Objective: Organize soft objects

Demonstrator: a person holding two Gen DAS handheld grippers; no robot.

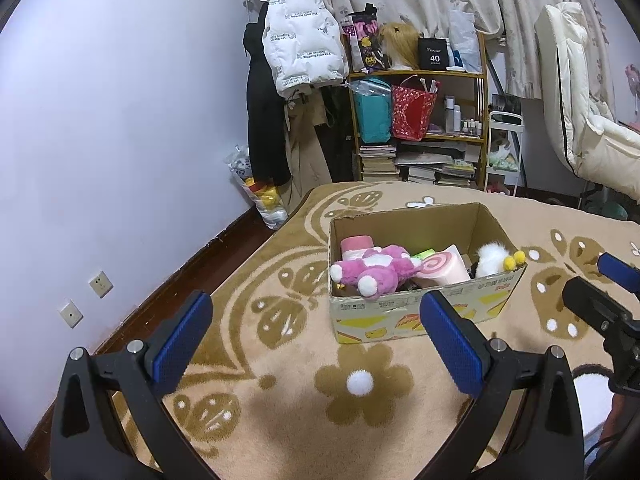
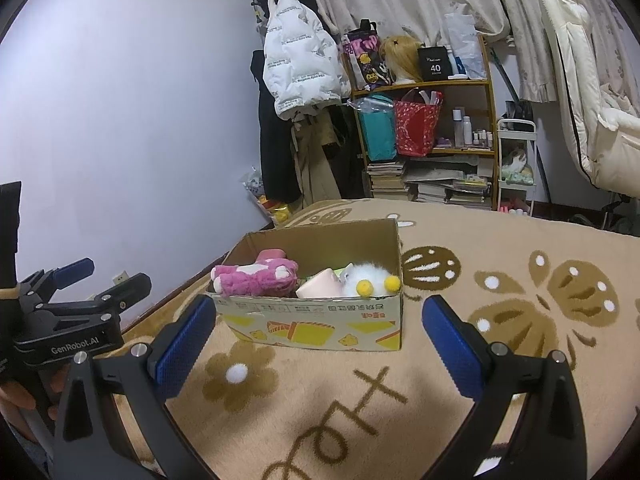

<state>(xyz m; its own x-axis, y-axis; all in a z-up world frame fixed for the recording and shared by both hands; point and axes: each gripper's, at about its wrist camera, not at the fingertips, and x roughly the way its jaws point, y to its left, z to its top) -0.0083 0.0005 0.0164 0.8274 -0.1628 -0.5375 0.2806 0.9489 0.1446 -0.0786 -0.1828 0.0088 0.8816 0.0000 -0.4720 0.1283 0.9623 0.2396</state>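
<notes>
While the patterned carpet (image 1: 280, 360) lies bare around it, the cardboard box (image 1: 420, 312) sits mid-floor as the collecting point, and it's filling up: the pink plush (image 1: 376, 268) sprawls over the near rim, likely dropped rather than tucked, the white fluffy toy (image 2: 366, 278) with yellow feet wedged in the corner. Both claws hang back, left claw (image 1: 316, 340) and right claw (image 2: 320, 344) spread wide, holding nothing, seemingly ready for another pick.
</notes>
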